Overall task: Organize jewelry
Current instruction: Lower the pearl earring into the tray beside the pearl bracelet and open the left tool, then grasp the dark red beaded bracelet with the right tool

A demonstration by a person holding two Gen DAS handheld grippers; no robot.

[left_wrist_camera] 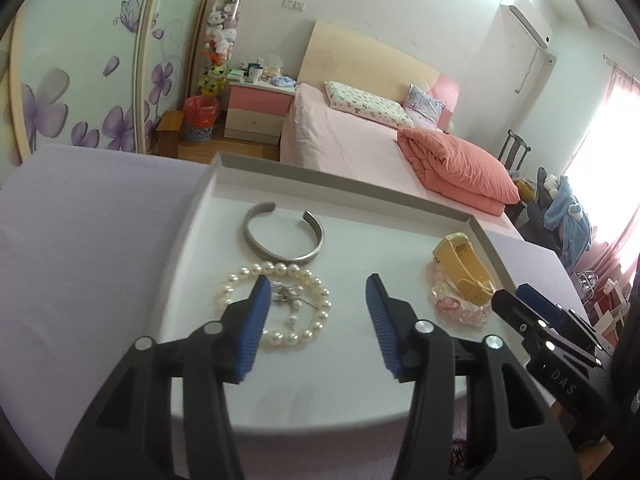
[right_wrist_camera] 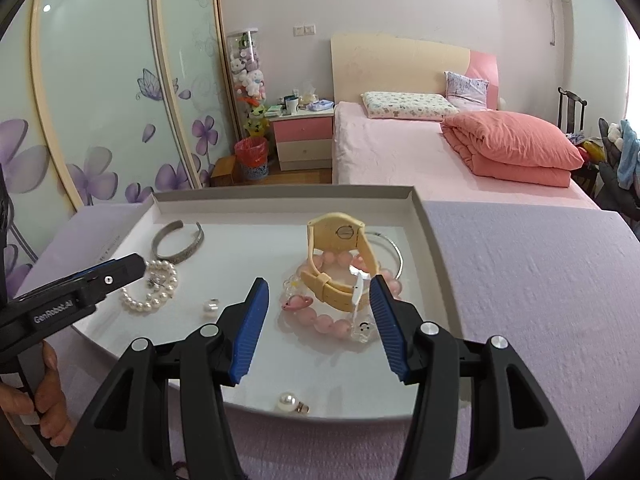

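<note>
The left tongs [left_wrist_camera: 316, 300] hover level over the white tray [left_wrist_camera: 224, 184], jaws spread wide, empty, above the pearl bracelet [left_wrist_camera: 276, 304]. The right tongs [right_wrist_camera: 318, 300] gape likewise before the yellow watch [right_wrist_camera: 340, 256], which apparently rests on the pink bead bracelet [right_wrist_camera: 332, 322] inside the tray.

Both tongs share one build: the left tongs [left_wrist_camera: 316, 312] and right tongs [right_wrist_camera: 318, 316] have matte black plastic arms with triangular cut-outs, round silver screws at the joints, and ribbed blue pads [right_wrist_camera: 252, 330]. White lettering marks their sides. Bare skin shows on the hand [right_wrist_camera: 44, 396] at lower left.
</note>
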